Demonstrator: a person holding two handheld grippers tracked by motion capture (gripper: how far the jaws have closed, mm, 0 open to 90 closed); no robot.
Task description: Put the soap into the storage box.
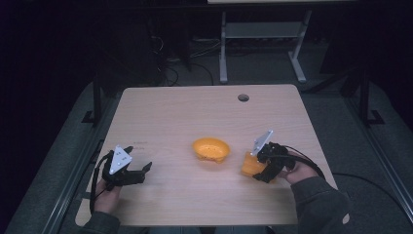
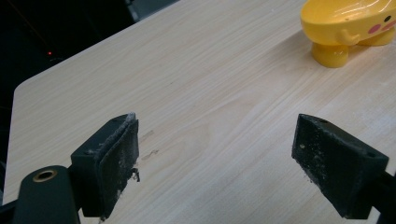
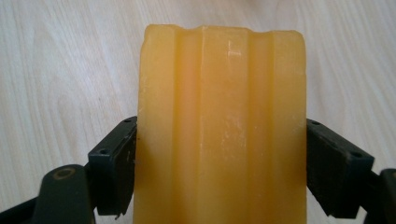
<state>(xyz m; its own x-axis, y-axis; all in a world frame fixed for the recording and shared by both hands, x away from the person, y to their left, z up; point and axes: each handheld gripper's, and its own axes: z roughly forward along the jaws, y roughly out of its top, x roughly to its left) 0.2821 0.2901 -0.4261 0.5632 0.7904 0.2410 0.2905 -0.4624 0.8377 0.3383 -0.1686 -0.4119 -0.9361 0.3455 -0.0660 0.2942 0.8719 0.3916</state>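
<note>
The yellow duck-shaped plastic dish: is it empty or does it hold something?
Empty. The yellow duck-shaped plastic dish shows only its bare inside in the high view; the orange ridged soap bar sits between the right gripper's jaws.

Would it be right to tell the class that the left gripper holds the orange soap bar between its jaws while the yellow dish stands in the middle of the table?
Not quite: the right gripper holds the orange soap bar, as the right gripper view shows. The left gripper has its jaws apart over bare table. The yellow dish does stand mid-table.
</note>
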